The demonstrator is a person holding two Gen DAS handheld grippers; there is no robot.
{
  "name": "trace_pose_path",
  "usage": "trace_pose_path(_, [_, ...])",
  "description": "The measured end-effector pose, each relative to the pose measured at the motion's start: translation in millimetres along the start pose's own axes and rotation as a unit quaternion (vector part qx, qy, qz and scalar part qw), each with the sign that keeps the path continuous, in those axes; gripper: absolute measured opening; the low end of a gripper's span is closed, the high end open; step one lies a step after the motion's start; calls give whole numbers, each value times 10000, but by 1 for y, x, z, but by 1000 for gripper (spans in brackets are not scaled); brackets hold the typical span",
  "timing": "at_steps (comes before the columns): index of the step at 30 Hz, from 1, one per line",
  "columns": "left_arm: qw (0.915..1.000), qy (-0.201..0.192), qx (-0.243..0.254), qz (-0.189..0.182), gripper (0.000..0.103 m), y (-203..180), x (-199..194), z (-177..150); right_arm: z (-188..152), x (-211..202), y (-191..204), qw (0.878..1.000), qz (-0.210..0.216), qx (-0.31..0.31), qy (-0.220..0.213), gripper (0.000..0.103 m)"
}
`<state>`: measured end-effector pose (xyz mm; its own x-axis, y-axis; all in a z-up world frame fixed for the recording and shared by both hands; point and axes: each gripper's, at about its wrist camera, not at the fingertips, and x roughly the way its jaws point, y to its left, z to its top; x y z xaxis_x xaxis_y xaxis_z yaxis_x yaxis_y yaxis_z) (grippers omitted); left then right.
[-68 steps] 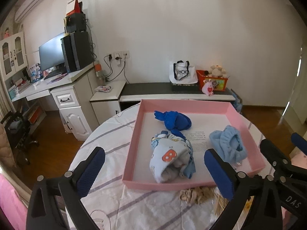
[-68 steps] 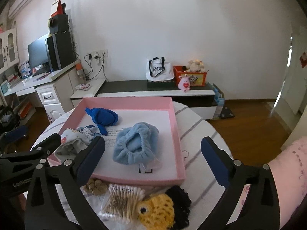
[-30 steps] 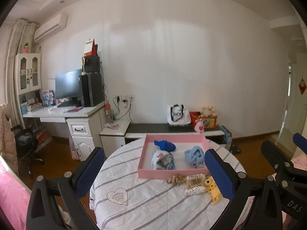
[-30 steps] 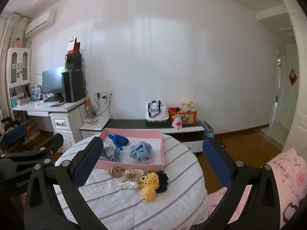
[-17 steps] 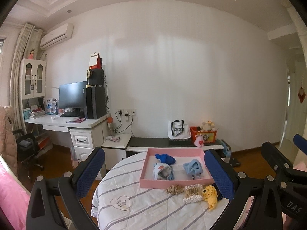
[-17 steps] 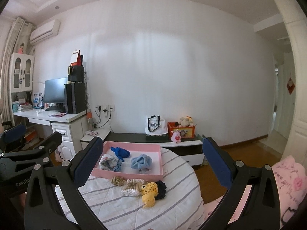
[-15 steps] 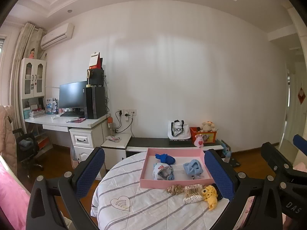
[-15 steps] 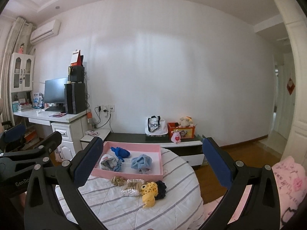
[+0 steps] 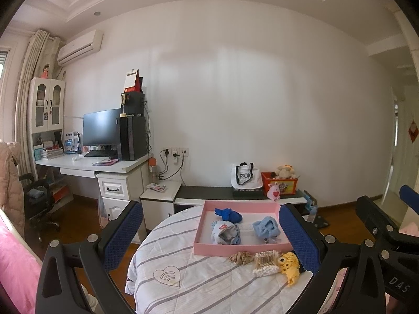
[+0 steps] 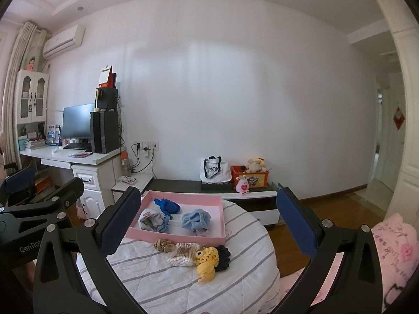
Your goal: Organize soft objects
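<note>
Reaching back in from this far out could easily clip the shallow pink cardboard tray [image 10: 184, 237] or drag the striped white tablecloth [image 10: 167, 274]. Three soft cloth items sit in the tray; the yellow crocheted toy [image 10: 207, 260], black knit piece [image 10: 222, 257] and beige scrunchie [image 10: 163, 245] are left just beside its near wall. The left gripper [image 9: 210, 238] and right gripper [image 10: 209, 229] are held level, well apart from the table, fingers spread wide, nothing gripped (lots of air to cross).

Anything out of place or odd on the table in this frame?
Yes. A yellow knitted toy, a cotton swab pack and a tan scrunchie lie on the tablecloth outside the pink tray.
</note>
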<state>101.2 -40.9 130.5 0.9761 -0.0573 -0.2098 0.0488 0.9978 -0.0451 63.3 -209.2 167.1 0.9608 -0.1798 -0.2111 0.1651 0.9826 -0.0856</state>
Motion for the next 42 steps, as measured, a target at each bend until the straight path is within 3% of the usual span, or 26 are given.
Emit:
trace_pose_path(11, [9999, 122, 49, 63, 103, -1, 9, -3, -6, 8, 0, 9999, 22, -38, 96, 103])
trace_pose_path(20, [9989, 442, 86, 132, 103, 3, 25, -11, -19, 28, 1, 9991, 118, -34, 417, 103])
trace_pose_path(31, [9926, 1190, 170, 188, 103, 17, 80, -22, -51, 84, 10, 9927, 221, -61, 1182, 103])
trace_pose_path(42, [9753, 2184, 121, 294, 103, 37, 172, -44, -94, 159, 27, 9766, 369, -133, 2116, 103])
